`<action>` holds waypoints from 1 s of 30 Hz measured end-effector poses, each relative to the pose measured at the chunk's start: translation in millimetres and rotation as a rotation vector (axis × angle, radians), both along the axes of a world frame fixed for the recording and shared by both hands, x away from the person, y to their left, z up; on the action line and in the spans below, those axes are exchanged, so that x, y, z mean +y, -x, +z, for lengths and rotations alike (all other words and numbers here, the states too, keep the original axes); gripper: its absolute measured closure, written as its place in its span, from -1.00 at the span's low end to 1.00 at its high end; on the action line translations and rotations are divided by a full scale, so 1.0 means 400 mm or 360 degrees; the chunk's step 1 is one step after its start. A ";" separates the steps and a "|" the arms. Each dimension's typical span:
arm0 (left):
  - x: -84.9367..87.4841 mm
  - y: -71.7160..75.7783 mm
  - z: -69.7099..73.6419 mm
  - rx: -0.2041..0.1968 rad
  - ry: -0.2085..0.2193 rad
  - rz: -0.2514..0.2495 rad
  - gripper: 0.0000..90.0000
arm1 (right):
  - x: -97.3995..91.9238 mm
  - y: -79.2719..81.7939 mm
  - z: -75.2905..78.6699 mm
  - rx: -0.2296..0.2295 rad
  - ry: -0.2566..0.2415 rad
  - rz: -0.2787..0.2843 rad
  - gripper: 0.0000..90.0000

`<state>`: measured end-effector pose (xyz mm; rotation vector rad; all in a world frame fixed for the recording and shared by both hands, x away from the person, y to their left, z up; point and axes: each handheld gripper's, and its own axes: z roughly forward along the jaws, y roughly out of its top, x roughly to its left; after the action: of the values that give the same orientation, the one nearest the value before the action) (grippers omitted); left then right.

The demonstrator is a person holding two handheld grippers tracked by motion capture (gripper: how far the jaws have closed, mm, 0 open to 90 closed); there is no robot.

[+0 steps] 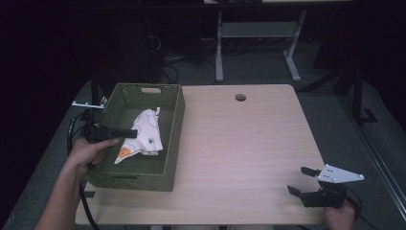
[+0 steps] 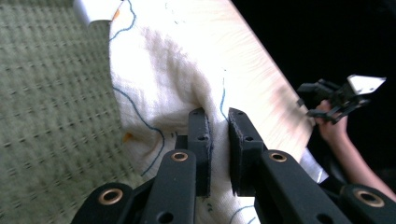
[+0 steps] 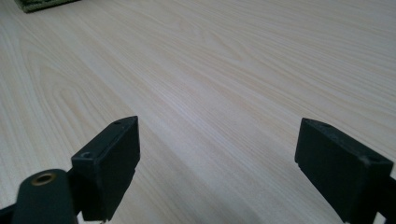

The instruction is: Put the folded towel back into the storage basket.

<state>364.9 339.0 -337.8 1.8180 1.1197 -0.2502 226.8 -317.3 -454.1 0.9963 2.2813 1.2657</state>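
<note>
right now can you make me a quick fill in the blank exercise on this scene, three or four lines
1. The white cloth lies inside the green ____.
2. The left gripper has its jaws closed on the ____.
3. The right gripper hangs over the wooden table with its jaws ____.
4. The round hole sits near the table's ____ edge.

Missing words: basket; cloth; open; far

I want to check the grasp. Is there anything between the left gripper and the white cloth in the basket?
Nothing visible. The left gripper is already on the white cloth inside the green basket, its jaws nearly closed with a fold of fabric pinched between them.
</note>
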 end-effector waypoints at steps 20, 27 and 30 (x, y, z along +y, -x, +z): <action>-0.062 -0.079 -0.021 -0.0187 -0.0881 -0.0027 0.25 | -0.002 -0.007 -0.003 0.0012 0.0008 0.0011 -0.70; -0.096 -0.083 -0.081 -0.0032 -0.0909 -0.0122 0.26 | -0.001 -0.007 -0.003 0.0014 0.0012 0.0019 -0.70; -0.115 -0.088 -0.104 0.0024 -0.0954 -0.0187 0.26 | 0.000 -0.008 -0.003 0.0010 0.0010 0.0022 -0.70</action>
<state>400.0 293.1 -379.5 2.4150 1.1793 0.0122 230.0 -317.3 -455.1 0.9853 2.2991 1.2618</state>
